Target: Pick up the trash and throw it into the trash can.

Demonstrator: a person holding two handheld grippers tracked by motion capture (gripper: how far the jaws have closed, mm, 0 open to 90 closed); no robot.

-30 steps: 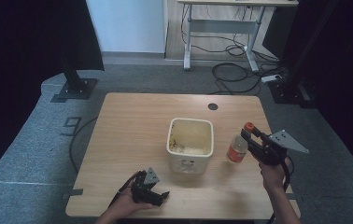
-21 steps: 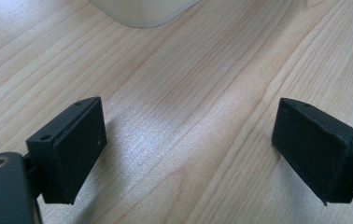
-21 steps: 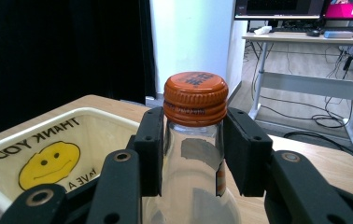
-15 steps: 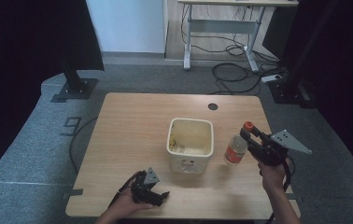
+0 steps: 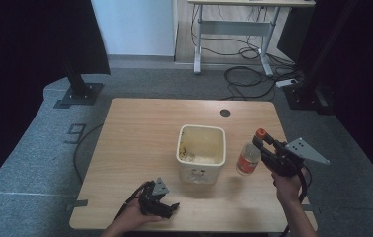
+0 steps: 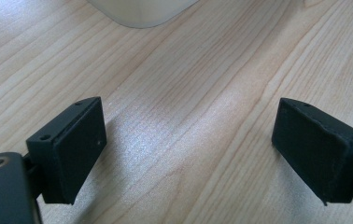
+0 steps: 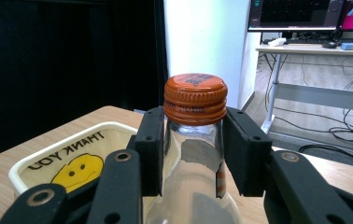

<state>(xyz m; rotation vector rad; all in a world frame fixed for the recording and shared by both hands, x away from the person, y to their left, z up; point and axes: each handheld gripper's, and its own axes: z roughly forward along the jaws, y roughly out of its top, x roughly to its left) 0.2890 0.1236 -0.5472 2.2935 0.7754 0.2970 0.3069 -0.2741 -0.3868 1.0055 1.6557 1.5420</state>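
Because the right tool point(image 7: 192, 156) clamped only the clear bottle point(image 7: 194, 154) below its orange cap point(image 7: 195, 99), beside the bin point(image 5: 200, 153), it risked slipping, while the left tool point(image 6: 191, 151) gaped empty.

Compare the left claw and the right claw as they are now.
The left claw is open with bare table between its jaws; the right claw is shut on the bottle below its orange cap. The left lies low near the table's front edge; the right is raised beside the bin. Both have black jaws.
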